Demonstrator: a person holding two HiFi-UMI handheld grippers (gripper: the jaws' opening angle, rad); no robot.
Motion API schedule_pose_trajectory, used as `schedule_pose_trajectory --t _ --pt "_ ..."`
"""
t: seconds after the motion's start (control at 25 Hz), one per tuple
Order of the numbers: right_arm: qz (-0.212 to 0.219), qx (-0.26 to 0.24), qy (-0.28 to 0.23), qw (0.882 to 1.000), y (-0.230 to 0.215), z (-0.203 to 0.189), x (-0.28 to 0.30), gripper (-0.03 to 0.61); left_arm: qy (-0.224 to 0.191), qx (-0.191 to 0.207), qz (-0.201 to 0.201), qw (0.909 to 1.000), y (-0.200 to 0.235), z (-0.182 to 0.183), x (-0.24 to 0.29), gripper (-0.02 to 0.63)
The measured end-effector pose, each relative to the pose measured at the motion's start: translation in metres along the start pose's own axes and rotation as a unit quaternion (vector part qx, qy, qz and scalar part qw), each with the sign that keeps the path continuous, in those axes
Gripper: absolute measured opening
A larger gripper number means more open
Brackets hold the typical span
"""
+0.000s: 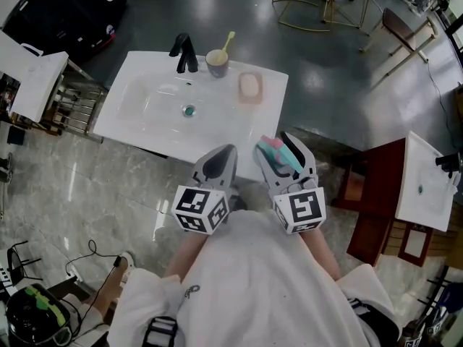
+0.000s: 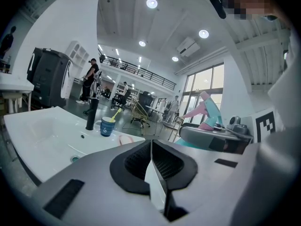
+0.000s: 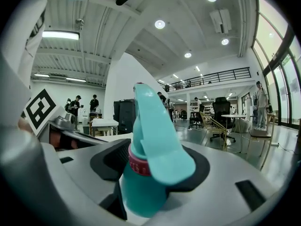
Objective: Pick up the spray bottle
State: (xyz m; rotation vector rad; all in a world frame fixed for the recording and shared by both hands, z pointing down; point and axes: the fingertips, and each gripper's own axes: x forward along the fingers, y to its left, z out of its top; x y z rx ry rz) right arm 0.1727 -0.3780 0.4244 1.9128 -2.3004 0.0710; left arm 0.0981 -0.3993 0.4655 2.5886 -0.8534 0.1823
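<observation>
Teal spray bottle (image 3: 141, 185) is clamped in my right tool (image 1: 286, 156); my left tool (image 2: 151, 149), just left, is closed, empty.

White tabletop (image 1: 130, 103) with a moulded basin and a green drain (image 1: 189, 110). Along the far edge stand a black faucet (image 1: 185, 53), a cup (image 1: 217, 63) holding a yellow toothbrush (image 1: 228, 40), and a pink soap dish (image 1: 250, 87) just beside the cup.
</observation>
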Motion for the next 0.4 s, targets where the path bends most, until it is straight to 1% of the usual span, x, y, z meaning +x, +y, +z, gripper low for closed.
schedule_pose_trajectory --t 0.4 --pt "0.011 0.003 0.016 1.000 0.007 -0.010 0.006 0.261 0.003 -0.001 0.002 1.0000 0.006 0.001 -0.001 0.032"
